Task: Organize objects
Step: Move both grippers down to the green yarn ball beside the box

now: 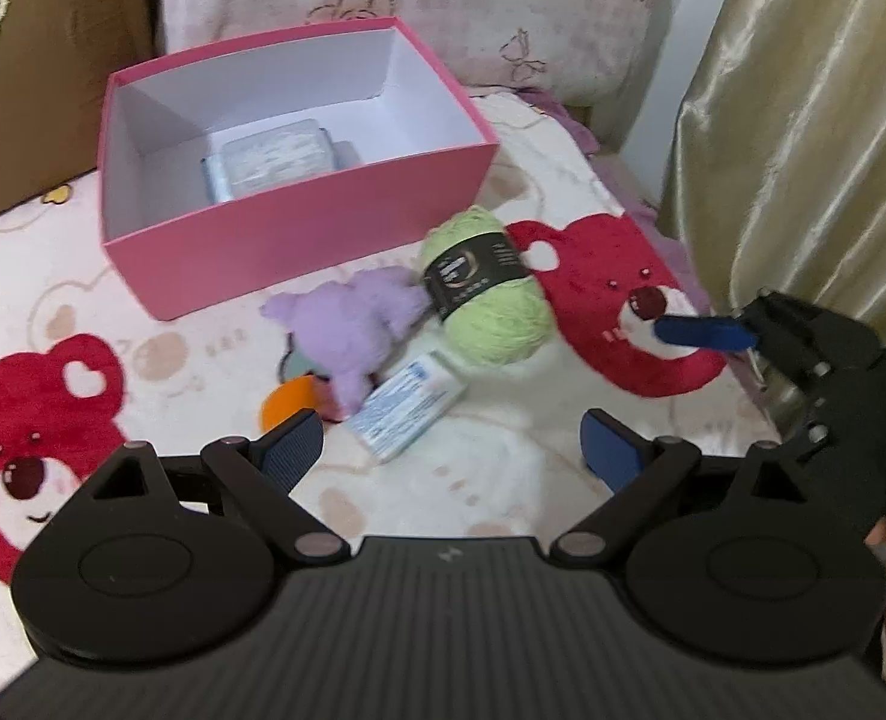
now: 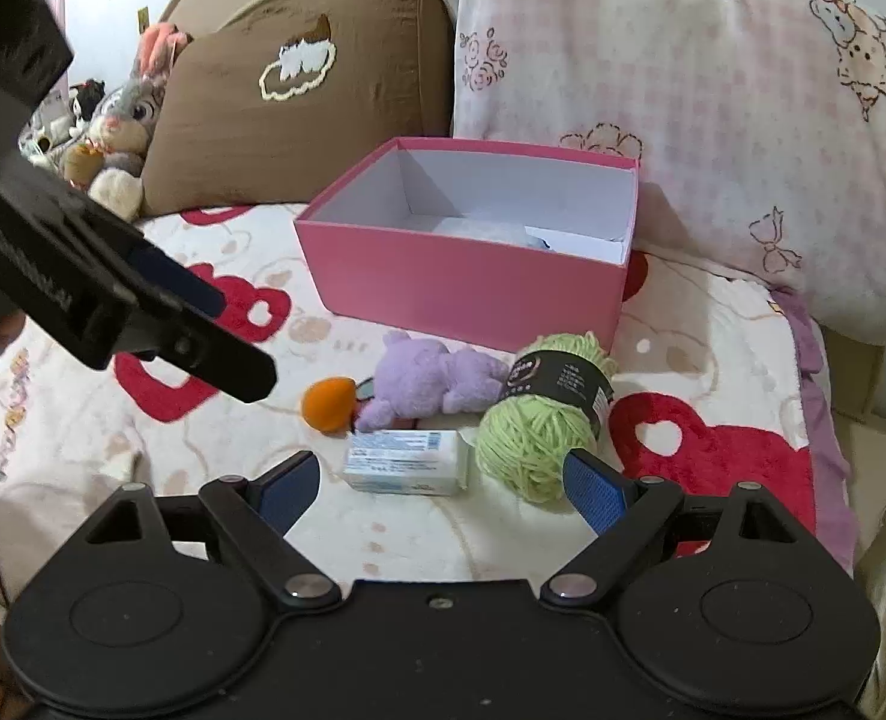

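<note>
An open pink box (image 1: pixel 299 252) stands on the blanket, with a clear-wrapped pack (image 1: pixel 275 159) lying on its white floor. In front of it lie a green yarn ball (image 1: pixel 485 288) with a black label, a purple plush toy (image 1: pixel 347 330) with an orange piece (image 1: pixel 287 399), and a white-and-blue packet (image 1: pixel 410 411). My left gripper (image 1: pixel 452 450) is open just short of the packet, with nothing between its fingers. My right gripper (image 2: pixel 443 480) is open too; the packet (image 2: pixel 407 461) lies just beyond its fingertips, and the yarn ball (image 2: pixel 539 426) is beside its right finger.
The fluffy blanket (image 1: pixel 35 450) has red bear patterns. A brown pillow (image 2: pixel 299 102) and a pink-patterned pillow (image 2: pixel 683 90) lean behind the box (image 2: pixel 461 288). A rabbit plush (image 2: pixel 125 120) sits at the far left. A gold curtain (image 1: pixel 803 120) hangs along the bed's right edge.
</note>
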Motion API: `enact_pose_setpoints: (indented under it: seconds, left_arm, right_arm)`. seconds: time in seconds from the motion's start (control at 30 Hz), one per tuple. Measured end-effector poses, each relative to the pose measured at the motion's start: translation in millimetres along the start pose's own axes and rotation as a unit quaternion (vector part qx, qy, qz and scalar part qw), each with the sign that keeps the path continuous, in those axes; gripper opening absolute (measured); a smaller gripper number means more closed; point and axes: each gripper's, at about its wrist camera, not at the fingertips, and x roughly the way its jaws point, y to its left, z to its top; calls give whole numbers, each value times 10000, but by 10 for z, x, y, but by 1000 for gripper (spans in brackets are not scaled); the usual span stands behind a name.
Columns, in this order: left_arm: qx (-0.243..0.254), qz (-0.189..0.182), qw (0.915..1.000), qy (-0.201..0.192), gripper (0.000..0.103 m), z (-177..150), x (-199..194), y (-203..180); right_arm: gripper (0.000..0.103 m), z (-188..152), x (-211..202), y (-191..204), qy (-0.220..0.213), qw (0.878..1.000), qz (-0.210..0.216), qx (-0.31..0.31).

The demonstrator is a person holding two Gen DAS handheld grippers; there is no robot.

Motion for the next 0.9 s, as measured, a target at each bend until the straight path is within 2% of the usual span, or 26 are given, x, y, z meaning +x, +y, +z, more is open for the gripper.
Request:
enact_pose_setpoints:
  seconds: [0.27, 0.43, 0.57, 0.73, 0.9]
  left_arm:
    - [-192, -178, 9990, -371, 93, 71, 327, -51]
    - [-607, -342, 9964, -482, 93, 182, 603, -37]
    - [-694, -471, 9947, -587, 93, 291, 827, -66]
    - [-887, -506, 9935, -509, 93, 369, 1178, -6]
    - [-958, -586, 9928, -410, 90, 356, 1453, 102]
  right_arm:
    - [91, 36, 184, -43, 19, 9998, -119, -162]
    - [91, 112, 309, 25, -300, 9925, -823, -849]
    - [91, 137, 464, -16, -268, 9919, -668, -1045]
    - [91, 90, 719, -165, -136, 9959, -525, -727]
    - [91, -46, 920, -419, -102, 9990, -389, 219]
